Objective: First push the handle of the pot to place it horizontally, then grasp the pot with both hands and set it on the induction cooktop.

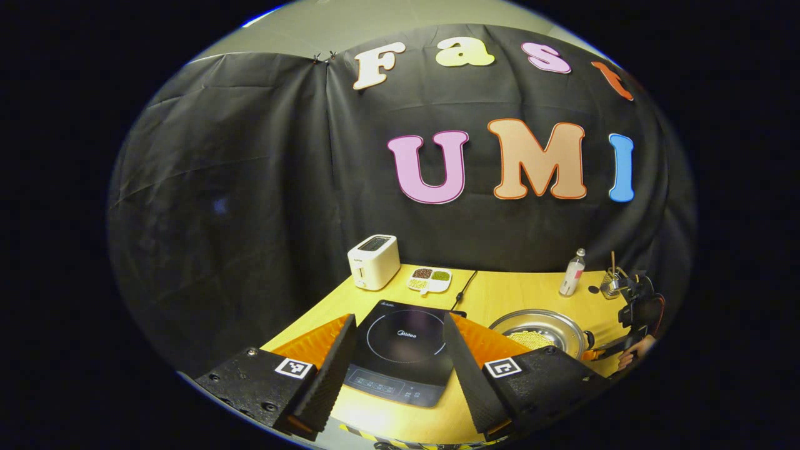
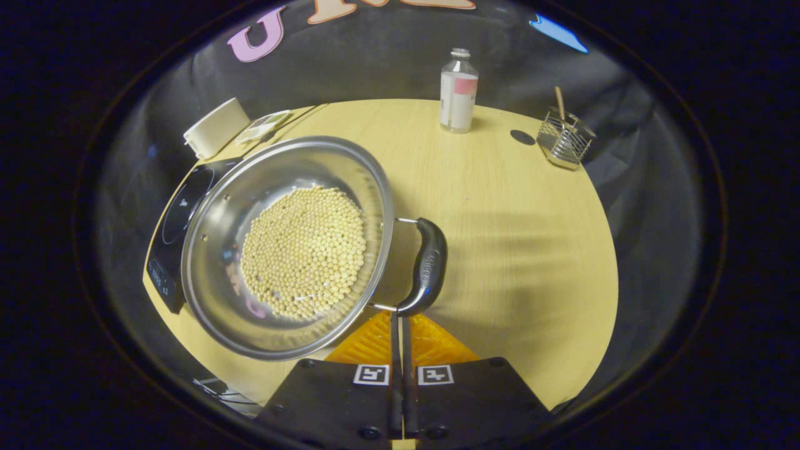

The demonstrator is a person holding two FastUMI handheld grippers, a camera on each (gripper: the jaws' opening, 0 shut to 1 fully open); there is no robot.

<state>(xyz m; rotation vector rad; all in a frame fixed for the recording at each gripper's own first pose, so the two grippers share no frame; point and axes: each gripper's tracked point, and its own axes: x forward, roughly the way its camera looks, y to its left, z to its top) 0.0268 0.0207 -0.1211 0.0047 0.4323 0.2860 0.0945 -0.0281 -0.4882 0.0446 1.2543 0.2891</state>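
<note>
Steel pot [image 2: 284,247] sits on the yellow wooden table [image 2: 500,206], close in front of the right gripper [image 2: 400,334] in the right gripper view. We note that gripper's jaws are brought together, almost no gap between them, with nothing pinched; the tips lie just below the lower end of the pot's black handle [image 2: 428,265], and we cannot tell whether they touch it. The handle stands out from the pot's right rim on two wire arms. Pale round beans [image 2: 304,250] cover the pot's bottom. The pot's far-left edge overlaps the black induction cooktop [image 2: 172,240] in this view; whether it rests on it we cannot tell.

Left gripper [image 1: 400,365], in the left gripper view: jaws spread wide, holding nothing, hanging above the table's near edge with the cooktop [image 1: 403,359] framed between the fingers. To its right the pot [image 1: 540,331] stands beside the cooktop, and past it we see a hand [image 1: 631,356] with the other gripper at the pot's side.

Farther back: a white toaster [image 1: 373,261] and a divided dish [image 1: 430,279] of grains behind the cooktop, a clear bottle [image 2: 458,94], and a wire basket [image 2: 564,140] near the black cloth wall.
</note>
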